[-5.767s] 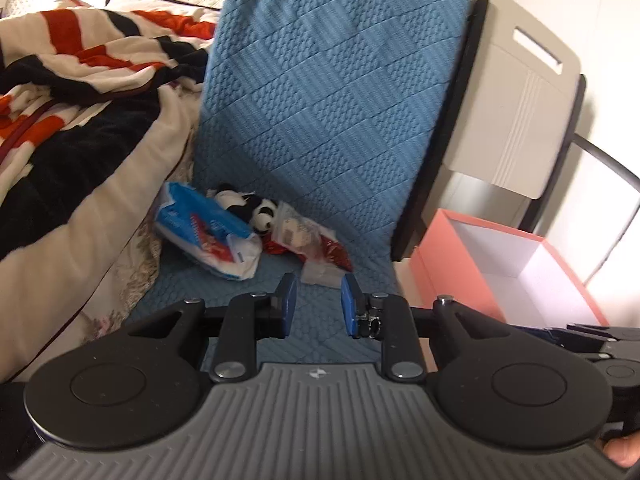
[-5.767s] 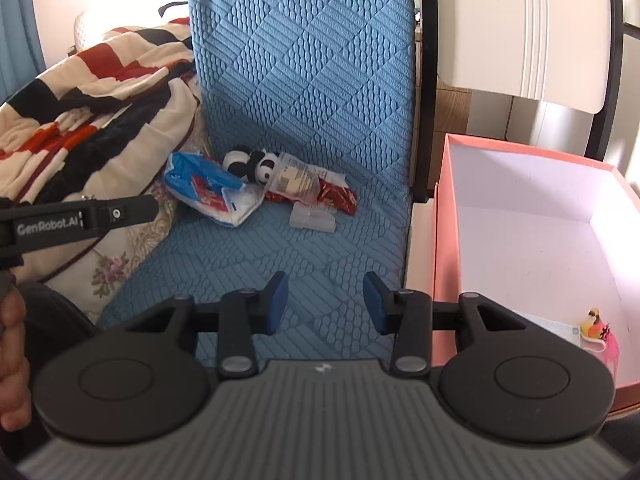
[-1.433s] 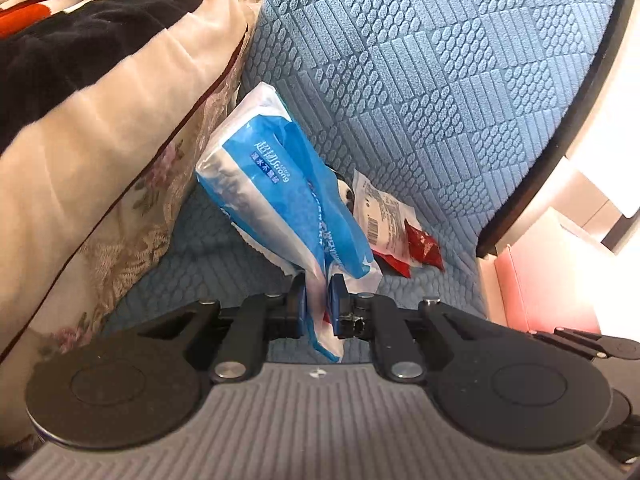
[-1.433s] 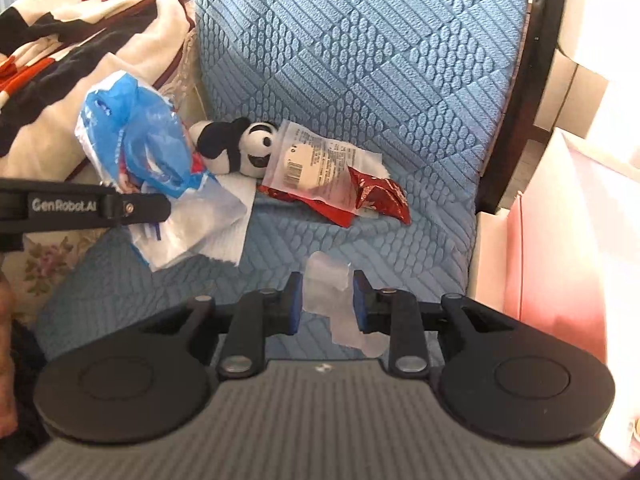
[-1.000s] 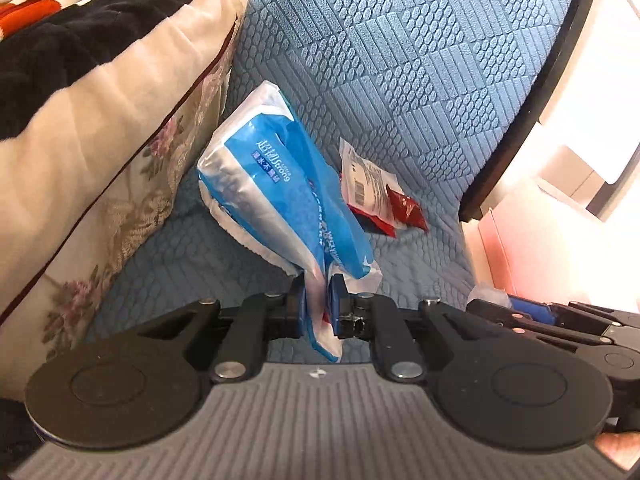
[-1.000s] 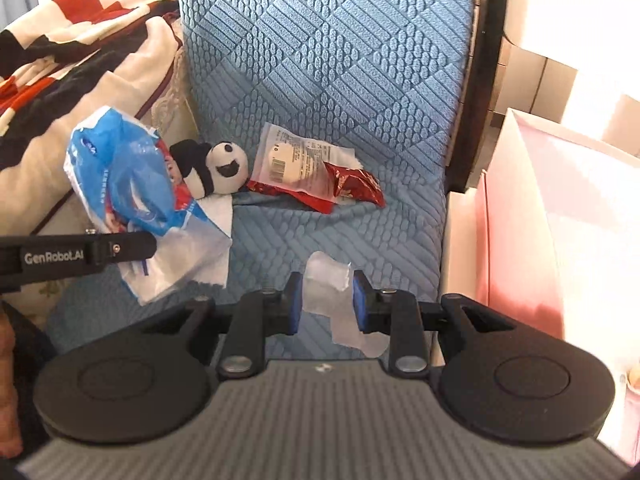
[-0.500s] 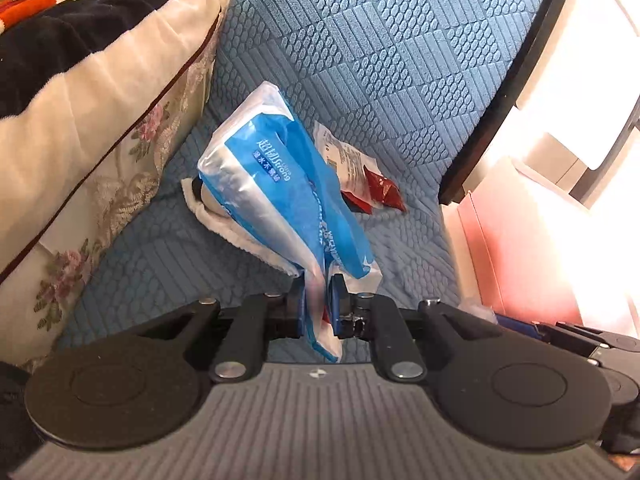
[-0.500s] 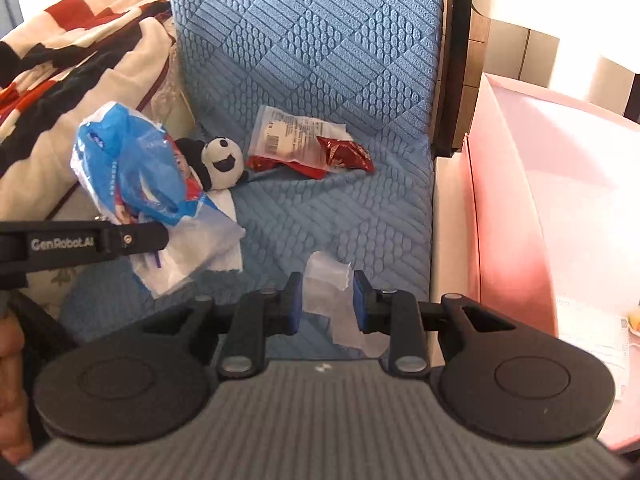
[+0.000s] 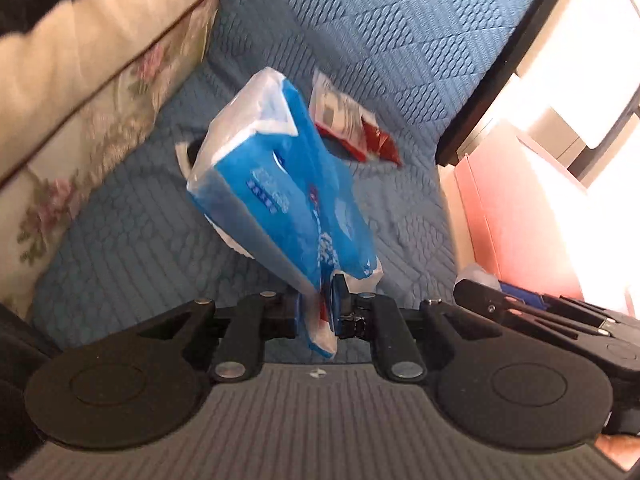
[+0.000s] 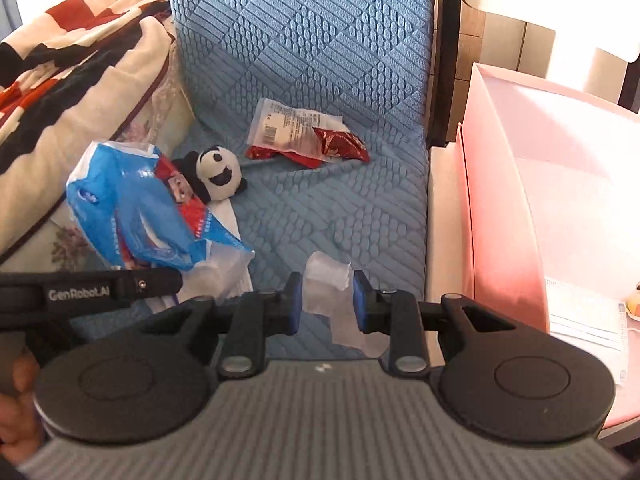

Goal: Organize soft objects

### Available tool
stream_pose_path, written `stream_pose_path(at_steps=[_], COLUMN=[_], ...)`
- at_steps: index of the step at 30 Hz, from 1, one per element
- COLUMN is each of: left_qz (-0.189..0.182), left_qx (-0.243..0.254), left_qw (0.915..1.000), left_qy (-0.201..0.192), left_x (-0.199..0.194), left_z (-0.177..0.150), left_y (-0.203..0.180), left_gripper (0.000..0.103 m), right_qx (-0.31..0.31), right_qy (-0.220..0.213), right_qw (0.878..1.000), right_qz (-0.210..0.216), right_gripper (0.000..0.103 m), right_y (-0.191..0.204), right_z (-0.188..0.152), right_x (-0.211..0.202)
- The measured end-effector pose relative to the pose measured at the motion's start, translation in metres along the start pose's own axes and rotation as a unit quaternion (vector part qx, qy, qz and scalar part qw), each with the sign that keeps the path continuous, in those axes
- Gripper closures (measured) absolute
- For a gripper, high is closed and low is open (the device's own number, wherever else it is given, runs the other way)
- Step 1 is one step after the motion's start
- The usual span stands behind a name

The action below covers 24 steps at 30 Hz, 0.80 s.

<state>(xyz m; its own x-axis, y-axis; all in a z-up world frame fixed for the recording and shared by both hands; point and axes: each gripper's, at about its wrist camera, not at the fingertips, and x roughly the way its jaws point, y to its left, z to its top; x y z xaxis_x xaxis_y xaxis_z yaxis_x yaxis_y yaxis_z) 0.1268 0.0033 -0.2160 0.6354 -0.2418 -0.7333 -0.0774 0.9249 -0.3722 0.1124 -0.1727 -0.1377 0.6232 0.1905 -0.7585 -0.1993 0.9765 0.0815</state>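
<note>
My left gripper (image 9: 320,304) is shut on the corner of a blue and white tissue pack (image 9: 280,196) and holds it above the blue quilted seat (image 9: 132,248); the pack also shows in the right wrist view (image 10: 140,208). My right gripper (image 10: 324,300) is shut on a small clear plastic packet (image 10: 332,288), held above the seat near the pink box (image 10: 560,184). A panda plush (image 10: 216,172) and a red and clear snack bag (image 10: 304,136) lie on the seat.
A striped blanket over a floral cushion (image 10: 68,92) fills the left side. The open pink box stands to the right of the seat and holds a white face mask (image 10: 584,312). The seat's black frame (image 10: 440,52) rises between seat and box.
Both grippers have pulled back from the seat's rear with their loads and shifted right toward the pink box. The tissue pack has tilted in the left gripper.
</note>
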Motion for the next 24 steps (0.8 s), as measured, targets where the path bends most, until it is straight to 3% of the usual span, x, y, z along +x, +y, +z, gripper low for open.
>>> stream_pose_path(at_steps=[4, 7, 13, 21, 24], left_qz=[0.012, 0.024, 0.056, 0.097, 0.105], left_qx=[-0.02, -0.031, -0.033, -0.024, -0.029], left_qw=[0.9997, 0.9992, 0.9964, 0.9857, 0.9847], left_qy=[0.002, -0.011, -0.054, -0.135, -0.136], left_x=[-0.001, -0.007, -0.025, -0.043, -0.039], left_z=[0.003, 0.003, 0.001, 0.006, 0.008], left_y=[0.003, 0.004, 0.003, 0.002, 0.008], left_gripper=[0.044, 0.032, 0.031, 0.032, 0.047], right_qx=[-0.002, -0.003, -0.005, -0.003, -0.003], right_qy=[0.003, 0.005, 0.005, 0.005, 0.004], right_qw=[1.0, 1.0, 1.0, 1.0, 1.0], right_qz=[-0.001, 0.0, 0.002, 0.001, 0.001], right_gripper=[0.074, 0.074, 0.074, 0.074, 0.074], right_y=[0.002, 0.003, 0.004, 0.002, 0.003], right_z=[-0.003, -0.003, -0.002, -0.001, -0.002], right_x=[0.002, 0.003, 0.005, 0.007, 0.007])
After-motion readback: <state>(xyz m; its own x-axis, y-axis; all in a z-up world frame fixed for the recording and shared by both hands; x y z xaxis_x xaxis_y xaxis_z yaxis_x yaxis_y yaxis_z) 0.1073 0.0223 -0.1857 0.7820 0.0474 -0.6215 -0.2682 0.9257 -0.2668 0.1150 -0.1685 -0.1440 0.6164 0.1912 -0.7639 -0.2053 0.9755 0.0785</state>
